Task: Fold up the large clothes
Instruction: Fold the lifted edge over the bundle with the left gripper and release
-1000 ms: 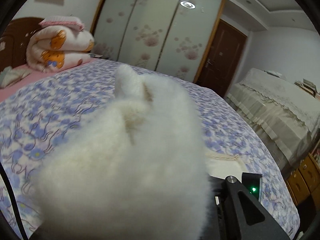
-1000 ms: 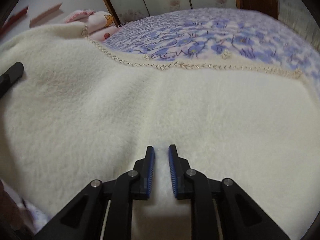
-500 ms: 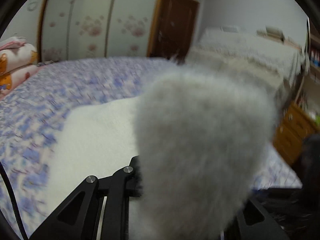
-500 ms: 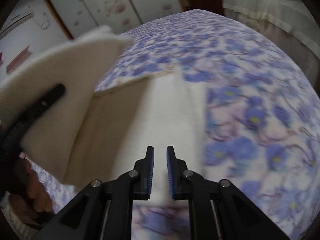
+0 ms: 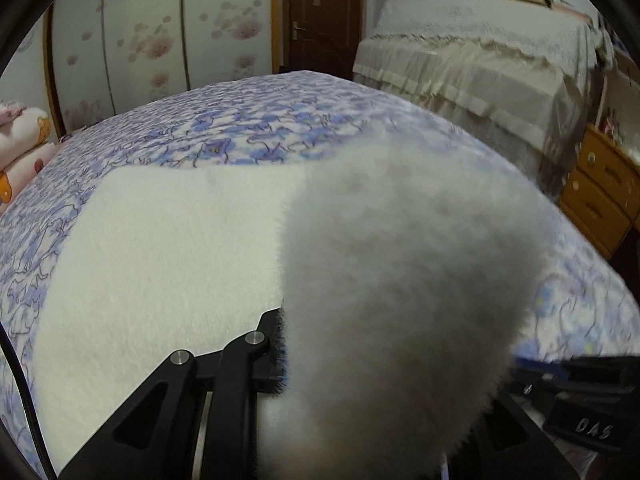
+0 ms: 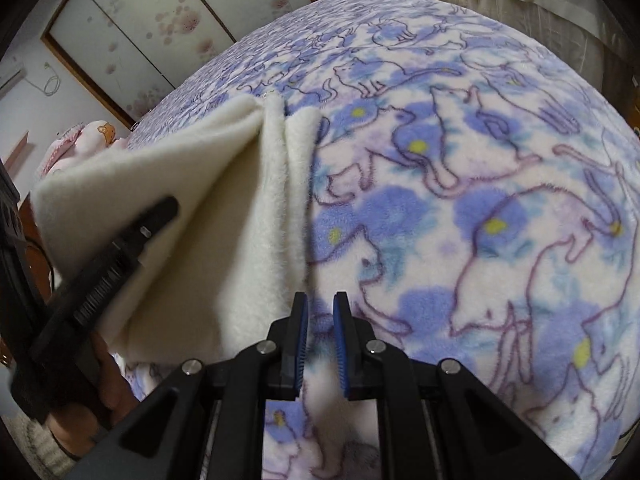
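Observation:
A cream fleece garment (image 5: 160, 264) lies flat on the purple cat-print bedspread (image 6: 480, 200). My left gripper (image 5: 320, 340) is shut on a lifted fold of it, and that fluffy bulge (image 5: 400, 280) hides the right finger. In the right wrist view the held flap (image 6: 132, 184) hangs from the left gripper (image 6: 120, 248), over the folded stack (image 6: 276, 200). My right gripper (image 6: 320, 320) hovers over bare bedspread just right of the garment's edge, its blue pads a narrow gap apart with nothing between them.
A person's hand (image 6: 100, 380) grasps the left gripper. Folded quilts (image 5: 20, 152) sit at the bed's far left, with wardrobe doors (image 5: 160, 40) and a brown door (image 5: 324, 16) behind. A covered piece of furniture (image 5: 480, 60) and wooden drawers (image 5: 600, 192) stand to the right.
The left gripper swung right and down with the fleece fold, laying the garment over itself. The right gripper slid off the fleece onto the bedspread beside it.

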The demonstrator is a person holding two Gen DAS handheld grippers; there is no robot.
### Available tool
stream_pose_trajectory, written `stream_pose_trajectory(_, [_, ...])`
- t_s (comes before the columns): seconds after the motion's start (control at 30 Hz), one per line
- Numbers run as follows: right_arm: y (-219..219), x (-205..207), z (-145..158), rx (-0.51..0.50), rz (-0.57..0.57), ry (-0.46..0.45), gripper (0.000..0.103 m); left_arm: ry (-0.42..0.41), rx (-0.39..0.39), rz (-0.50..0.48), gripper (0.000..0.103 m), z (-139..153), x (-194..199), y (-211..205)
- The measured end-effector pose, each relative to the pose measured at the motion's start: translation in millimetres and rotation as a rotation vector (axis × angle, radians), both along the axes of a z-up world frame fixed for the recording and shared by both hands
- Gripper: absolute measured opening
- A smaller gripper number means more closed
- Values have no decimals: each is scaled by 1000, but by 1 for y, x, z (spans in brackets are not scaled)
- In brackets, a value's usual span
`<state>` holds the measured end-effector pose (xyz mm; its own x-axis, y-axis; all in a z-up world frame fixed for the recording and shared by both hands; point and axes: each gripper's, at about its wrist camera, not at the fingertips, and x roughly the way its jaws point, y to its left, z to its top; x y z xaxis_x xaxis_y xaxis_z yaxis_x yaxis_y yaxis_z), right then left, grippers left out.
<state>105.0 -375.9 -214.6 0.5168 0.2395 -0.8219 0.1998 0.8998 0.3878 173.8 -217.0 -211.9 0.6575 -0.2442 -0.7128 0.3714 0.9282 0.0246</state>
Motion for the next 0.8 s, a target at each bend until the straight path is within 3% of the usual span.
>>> stream_pose_trajectory(0.17, [0, -1, 1, -33, 0, 3, 12, 30, -59, -21, 19, 7, -9, -6])
stream_pose_trajectory(0.3, [-3, 0, 1, -39, -17, 23, 12, -1, 42, -95, 22, -2, -17, -19])
stream_pose_trajectory(0.37, [-3, -1, 5, -56, -21, 20, 12, 8, 48, -116, 35, 0, -15, -19])
stream_pose_trajectory(0.43, [-4, -1, 10, -74, -17, 18, 15, 66, 19, -147, 76, 8, -13, -18])
stream_pose_trajectory(0.5, [-5, 1, 14, -84, -16, 29, 15, 104, -5, -173, 92, 19, -16, -14])
stream_pose_trajectory(0.67, [-10, 3, 37, -73, -24, 12, 16, 203, -93, -234, 92, 52, -30, 13])
stream_pose_trajectory(0.8, [-9, 3, 66, -58, -18, -48, 24, 242, -208, -137, 92, 82, -30, 73])
